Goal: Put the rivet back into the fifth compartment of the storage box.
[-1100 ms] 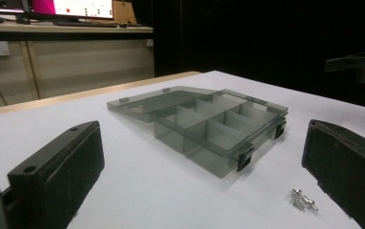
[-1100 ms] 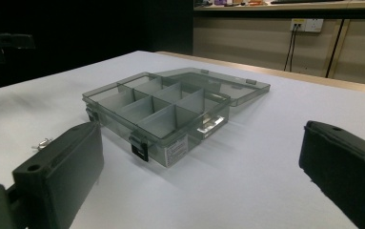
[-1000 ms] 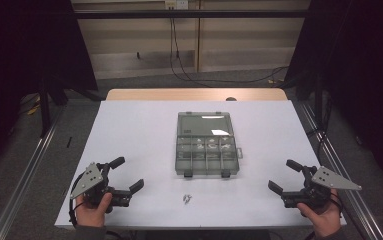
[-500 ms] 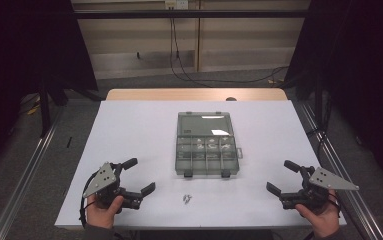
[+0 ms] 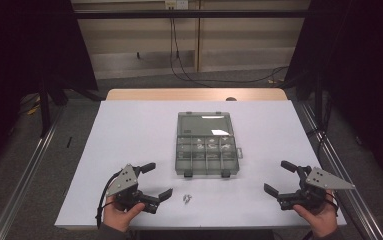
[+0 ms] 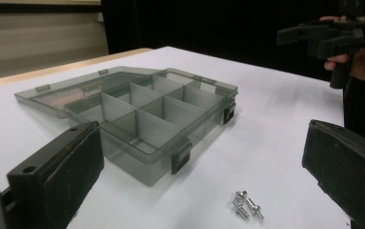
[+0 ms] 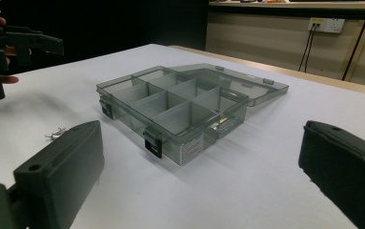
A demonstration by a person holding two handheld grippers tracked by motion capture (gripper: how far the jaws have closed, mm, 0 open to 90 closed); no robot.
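Note:
A smoky clear compartment box (image 5: 206, 150) lies open at the middle of the white table (image 5: 129, 130), its lid (image 5: 202, 124) folded flat on the far side. Its compartments look empty in the left gripper view (image 6: 151, 114) and the right gripper view (image 7: 180, 107). A few small silver screws (image 5: 186, 199) lie loose just in front of the box, also seen close up (image 6: 247, 206). My left gripper (image 5: 160, 178) is open, held just left of the screws, with nothing between its jaws. My right gripper (image 5: 276, 176) is open at the front right, apart from the box.
A wooden strip (image 5: 194, 94) runs along the table's far edge. Metal rails (image 5: 26, 175) flank the table on the floor, and cables (image 5: 179, 55) hang down the back wall. Bare white surface lies left and right of the box.
My left gripper has moved right along the front edge, closer to the screws. The right gripper has barely shifted. Box and screws have not moved.

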